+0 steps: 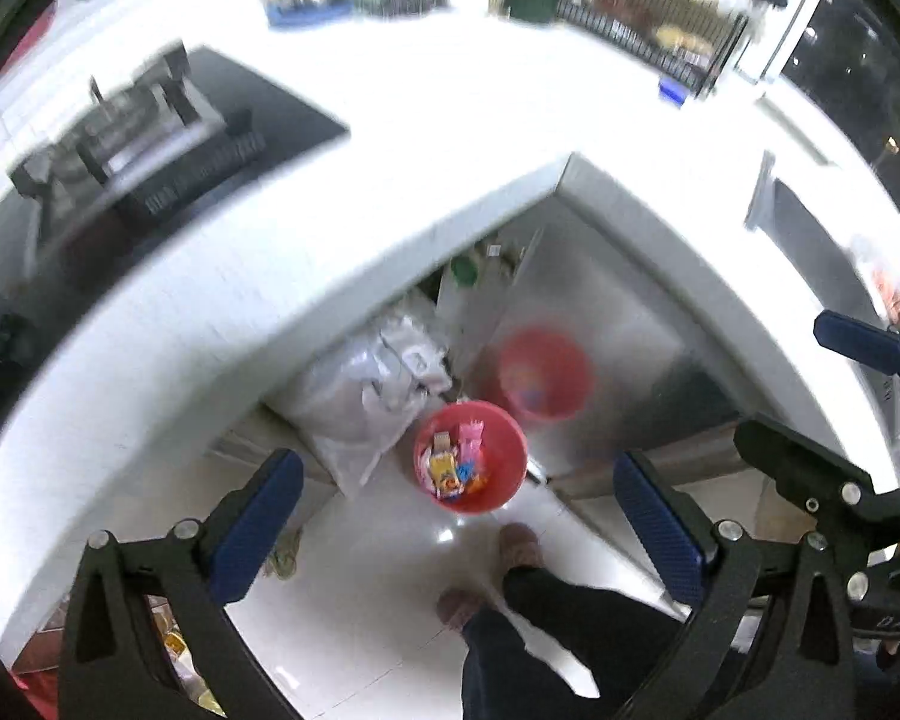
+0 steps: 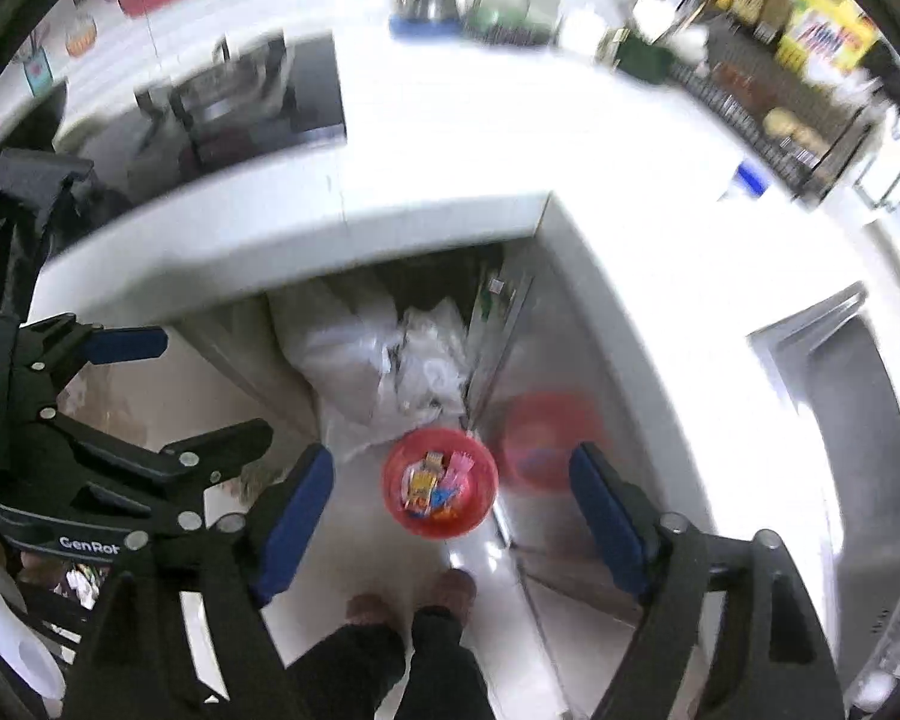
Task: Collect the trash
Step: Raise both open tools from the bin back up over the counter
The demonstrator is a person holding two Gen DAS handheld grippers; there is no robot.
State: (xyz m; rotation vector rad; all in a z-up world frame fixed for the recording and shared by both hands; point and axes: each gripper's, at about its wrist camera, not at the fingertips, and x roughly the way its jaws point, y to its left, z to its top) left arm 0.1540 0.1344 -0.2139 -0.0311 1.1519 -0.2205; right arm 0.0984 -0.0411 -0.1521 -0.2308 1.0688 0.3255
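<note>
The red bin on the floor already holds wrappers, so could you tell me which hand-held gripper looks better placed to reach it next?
Neither clearly. The red bin lies between the open fingers of both the left hand-held gripper and the right hand-held gripper, both empty. It looks slightly better centred for the right, so perhaps right.

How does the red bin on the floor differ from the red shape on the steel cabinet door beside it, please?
The red bin looks sharp and solid, its colourful wrappers distinct; the red shape on the steel cabinet door is hazy and soft-edged, apparently a reflection. The bin stands on the white floor; the shape lies higher, on the door. Both are round and red.
</note>
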